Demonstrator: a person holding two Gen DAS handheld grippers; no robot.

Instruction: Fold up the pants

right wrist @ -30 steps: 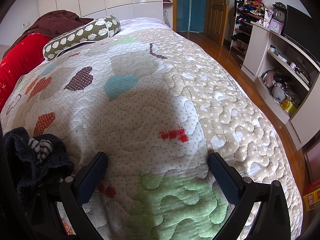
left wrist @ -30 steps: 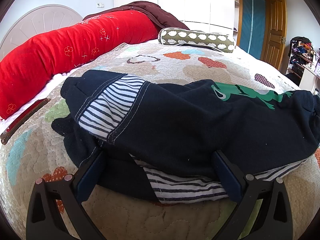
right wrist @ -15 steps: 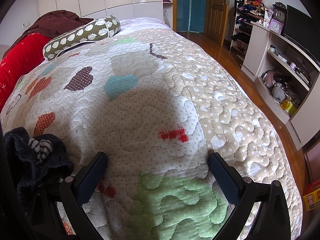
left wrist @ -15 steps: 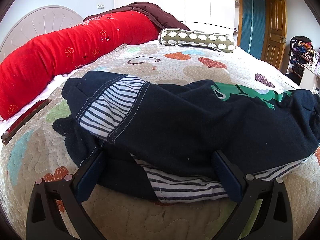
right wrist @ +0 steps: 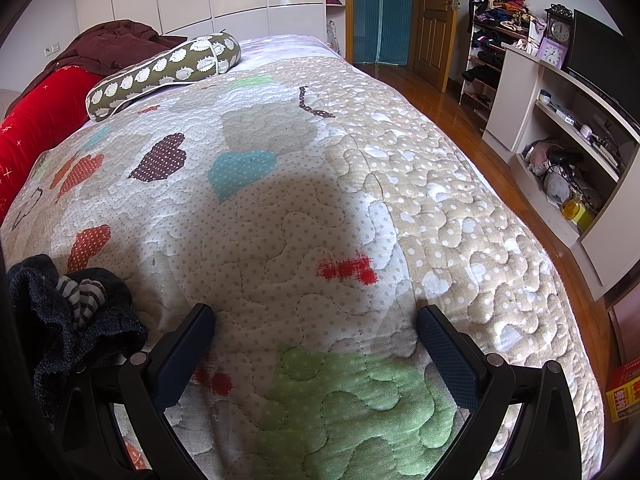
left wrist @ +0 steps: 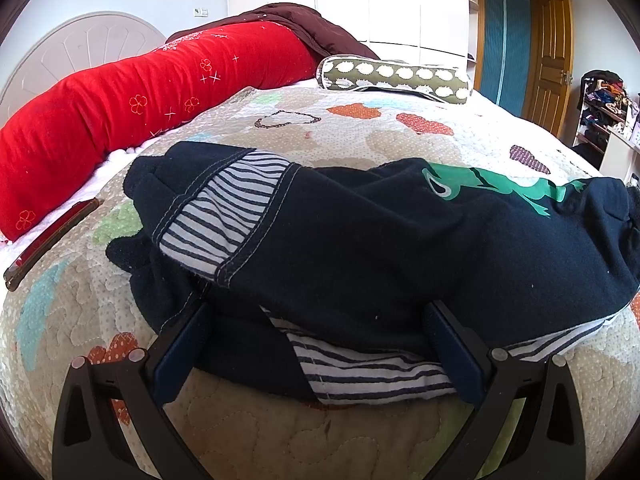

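Nothing moved since before — left gripper (left wrist: 316,344) spread apart at pants (left wrist: 380,248) near edge; right gripper (right wrist: 316,344) apart over bare bed (right wrist: 460,200) — box (right wrist: 624,394) writing unreadable.

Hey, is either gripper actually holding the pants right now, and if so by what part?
Nothing is held. The left gripper is open, its fingers straddling the near edge of the pants. The right gripper is open over bare quilt.
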